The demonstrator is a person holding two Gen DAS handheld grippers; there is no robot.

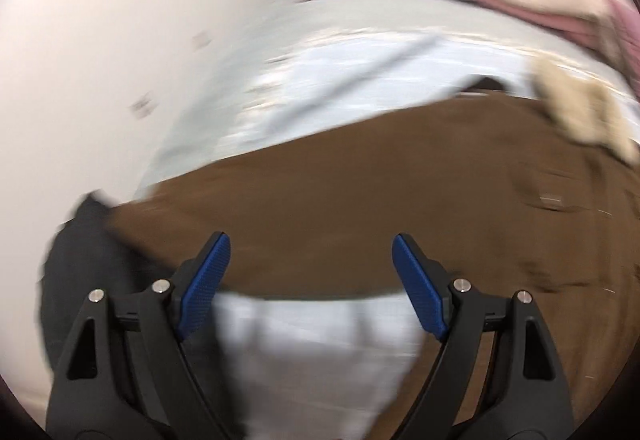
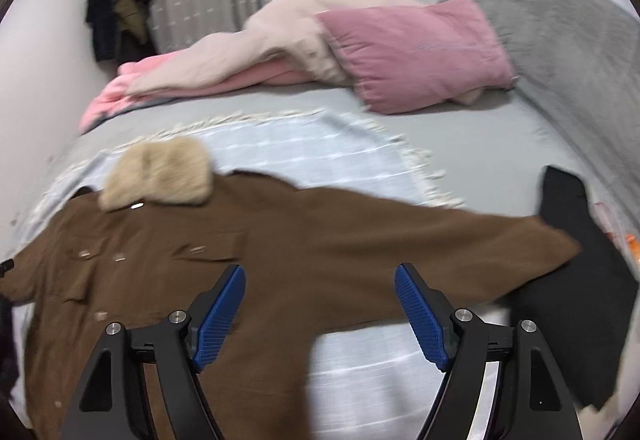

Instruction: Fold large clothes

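Note:
A large brown coat [image 2: 248,252] with a beige fur collar [image 2: 158,172] lies spread face up on a pale blue fringed blanket [image 2: 304,148] on the bed, one sleeve [image 2: 480,240] stretched out to the right. My right gripper [image 2: 320,280] hovers above the sleeve near the coat's body, open, nothing between its blue pads [image 2: 218,316]. The left wrist view is blurred: the left gripper [image 1: 310,252] is open over the brown coat [image 1: 340,208], empty, with the fur collar [image 1: 580,108] at the far right.
A pink pillow [image 2: 416,52], a grey pillow [image 2: 560,40] and a bundled pink and cream duvet [image 2: 256,52] lie at the head of the bed. A black garment [image 2: 576,280] lies at the right. Dark clothes [image 2: 118,4] hang by the curtain. A white wall [image 1: 100,60] is on the left.

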